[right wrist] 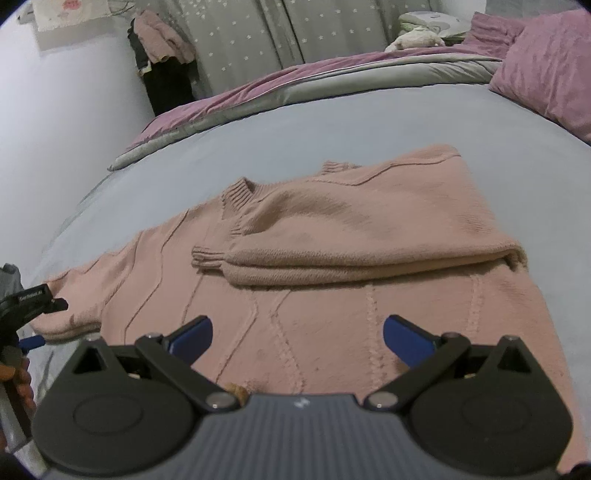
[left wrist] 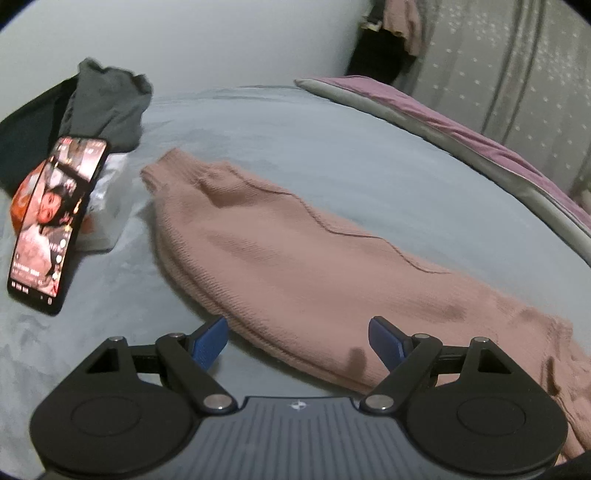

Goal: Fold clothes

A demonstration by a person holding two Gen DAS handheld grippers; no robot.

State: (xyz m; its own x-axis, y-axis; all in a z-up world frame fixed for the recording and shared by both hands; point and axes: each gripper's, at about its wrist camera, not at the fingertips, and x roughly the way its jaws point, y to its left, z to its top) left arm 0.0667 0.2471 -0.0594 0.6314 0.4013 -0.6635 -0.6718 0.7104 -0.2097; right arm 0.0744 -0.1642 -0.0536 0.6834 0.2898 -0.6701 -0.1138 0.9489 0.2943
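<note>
The bed (right wrist: 332, 122), covered by a grey-blue sheet, fills both views. A purple-and-grey quilt (right wrist: 258, 88) is bunched along its far edge, and a purple pillow (right wrist: 546, 74) sits at 2 o'clock in the right wrist view. Star-dotted grey curtains (right wrist: 258, 33) hang behind.

The pink knit sweater (right wrist: 295, 295) lies flat at the middle of the bed. In the right wrist view one sleeve (right wrist: 362, 236) is folded across the chest, its ribbed cuff (right wrist: 207, 256) pointing toward 9 o'clock. The other sleeve (left wrist: 258, 236) stretches out unfolded, running toward 10 o'clock in the left wrist view.

A dark grey garment (left wrist: 107, 99) is heaped at 10 o'clock in the left wrist view, well apart from the sweater. Below it a phone (left wrist: 55, 221) with a lit screen leans tilted against a white box (left wrist: 110, 199).

The left claw (left wrist: 299, 341) hangs just over the near edge of the outstretched sleeve, fingers spread wide and holding nothing. The right claw (right wrist: 295, 338) hovers over the sweater's lower body, fingers likewise wide apart and empty.
</note>
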